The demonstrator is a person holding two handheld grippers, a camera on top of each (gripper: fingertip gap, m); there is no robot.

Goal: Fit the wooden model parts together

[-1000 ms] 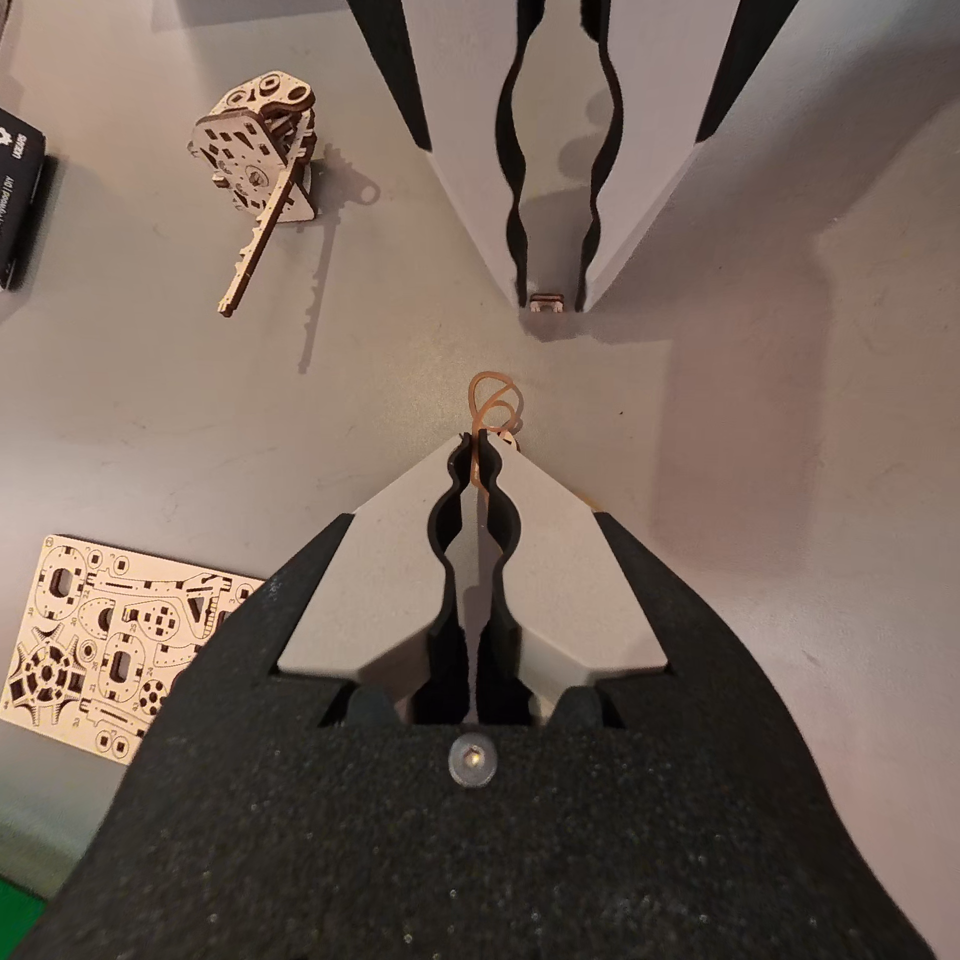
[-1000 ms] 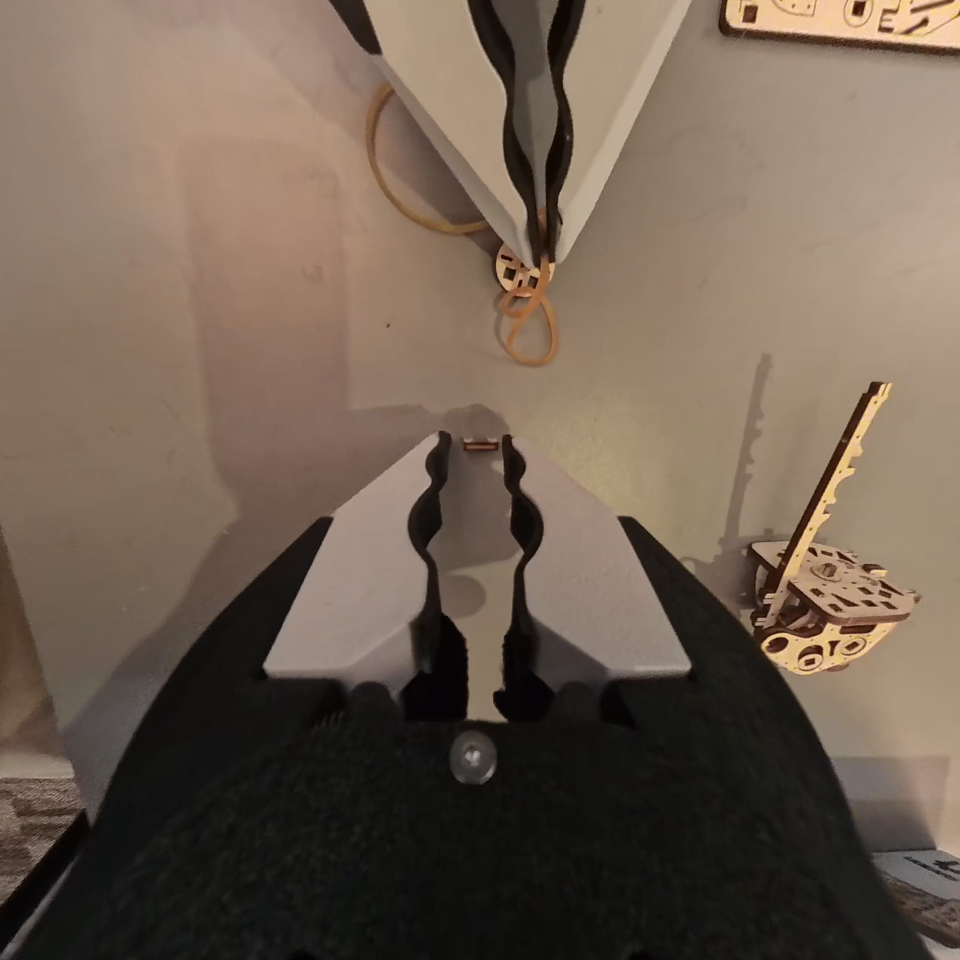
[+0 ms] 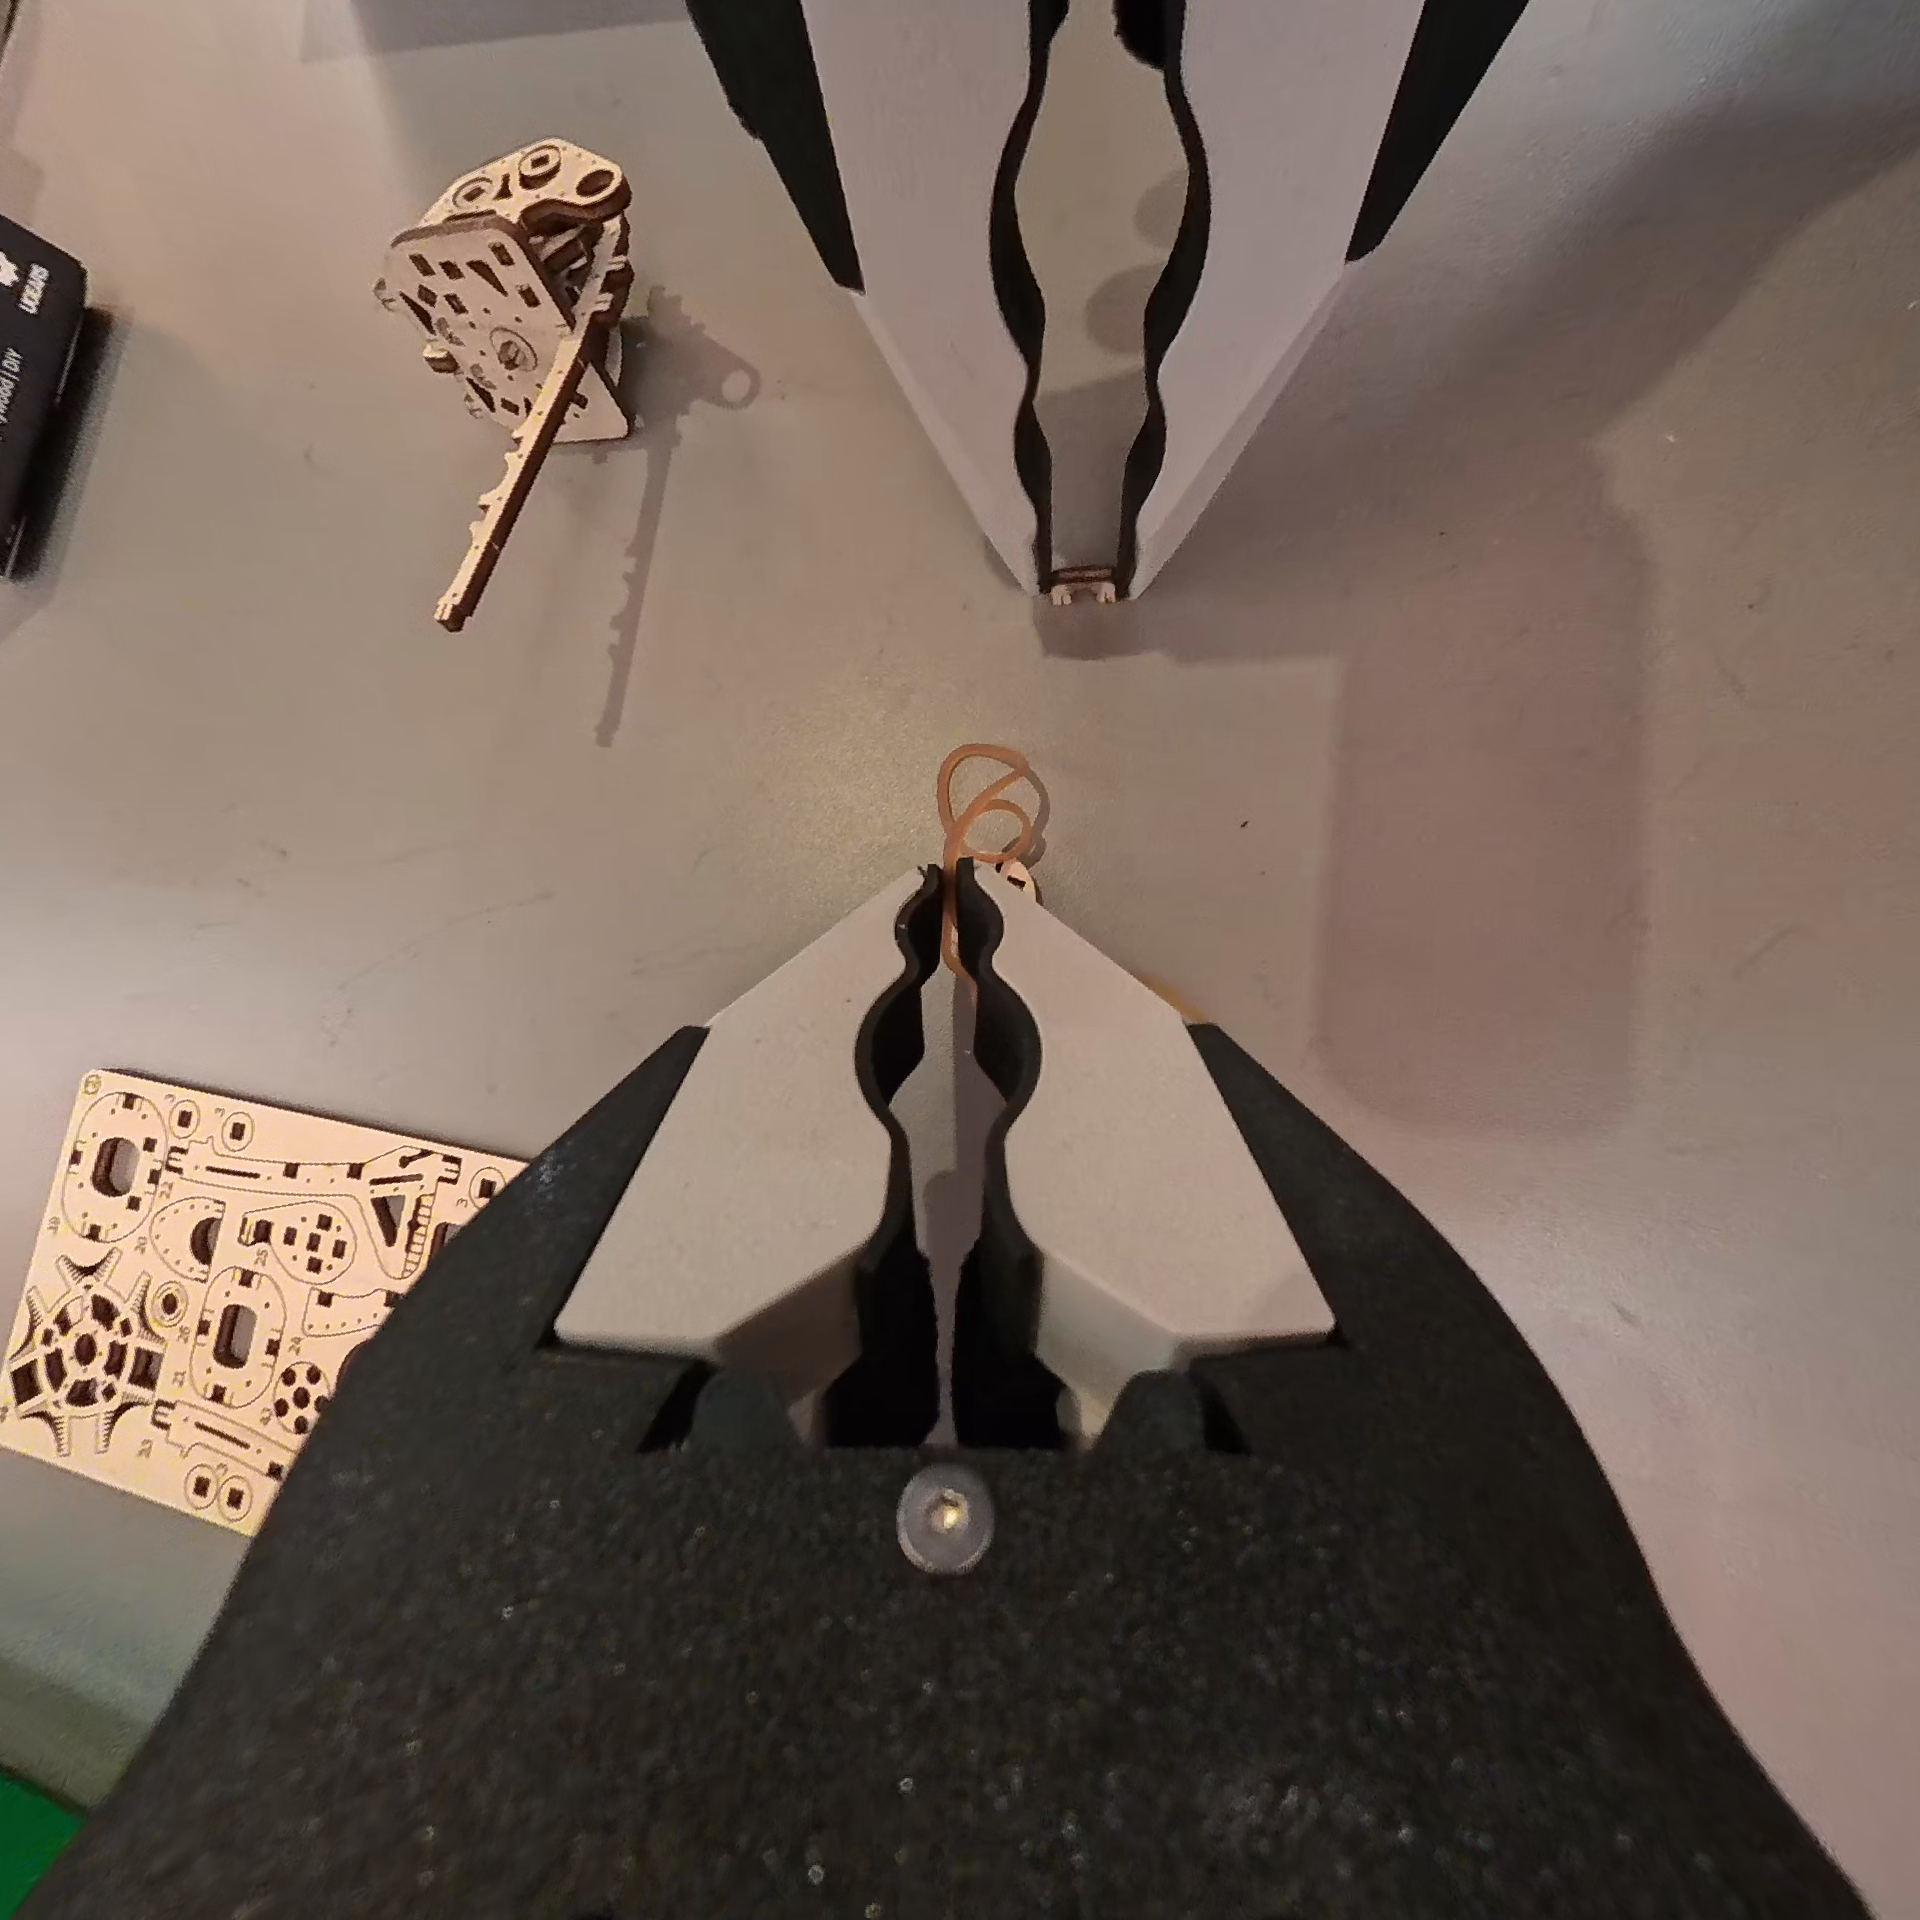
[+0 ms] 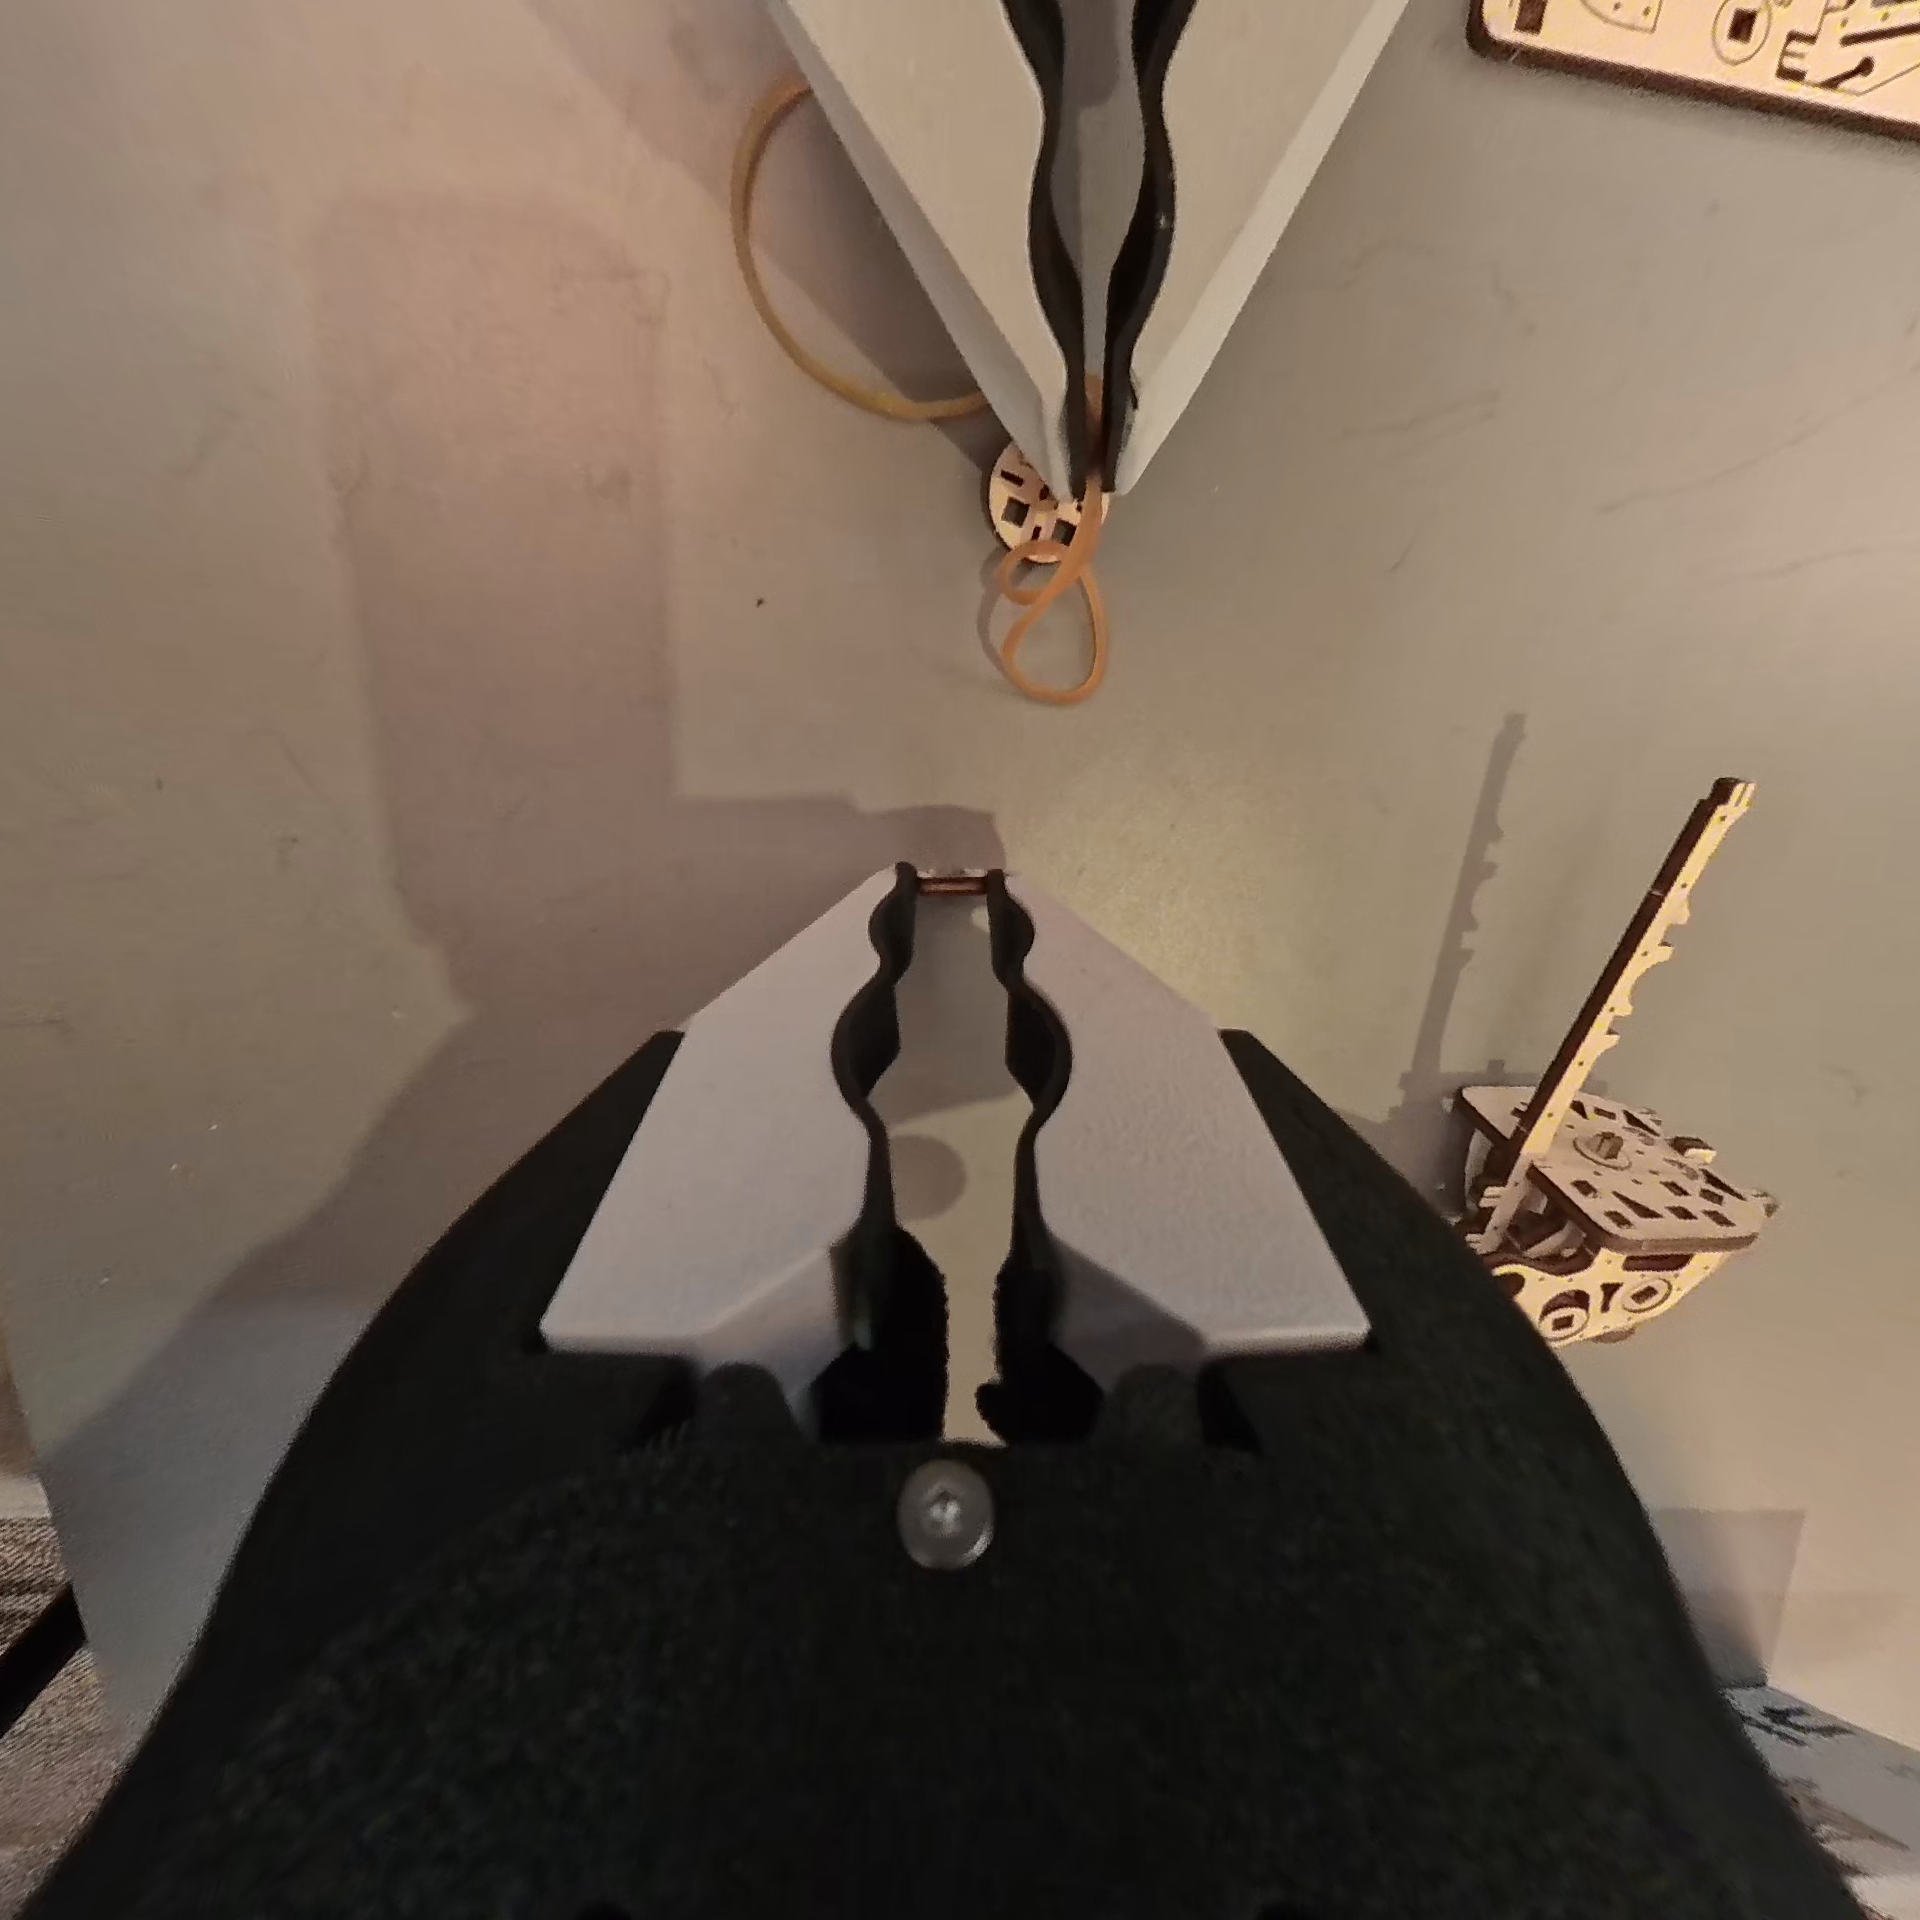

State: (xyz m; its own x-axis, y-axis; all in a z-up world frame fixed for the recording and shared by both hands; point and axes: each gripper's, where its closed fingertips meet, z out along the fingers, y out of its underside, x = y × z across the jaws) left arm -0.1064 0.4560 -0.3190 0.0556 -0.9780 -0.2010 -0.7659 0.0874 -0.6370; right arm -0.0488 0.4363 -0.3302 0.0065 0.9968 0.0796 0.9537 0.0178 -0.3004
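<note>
My left gripper (image 3: 945, 875) is shut on a tan rubber band (image 3: 987, 800) that loops out past its tips. A small round wooden disc (image 4: 1023, 504) sits right at those tips, and the band crosses it. Whether the disc is also pinched I cannot tell. My right gripper (image 4: 953, 881) is shut on a small flat wooden piece (image 4: 951, 883), held edge-on between its fingertips. The two grippers face each other tip to tip with a short gap, low over the grey table (image 3: 1558, 831). The right gripper (image 3: 1081, 587) also shows at the top of the left wrist view.
A partly built wooden model (image 3: 520, 343) with a long notched arm stands beside the grippers; it also shows in the right wrist view (image 4: 1600, 1216). A wooden parts sheet (image 3: 208, 1299) lies flat on the table. A black box (image 3: 31, 395) sits at the left edge. A second rubber band (image 4: 769, 260) lies loose. Across from one pair of fingers to the other is roughly 7 centimeters.
The right gripper's fingers have come slightly closer together on the small wooden piece. The left gripper and the band have hardly moved.
</note>
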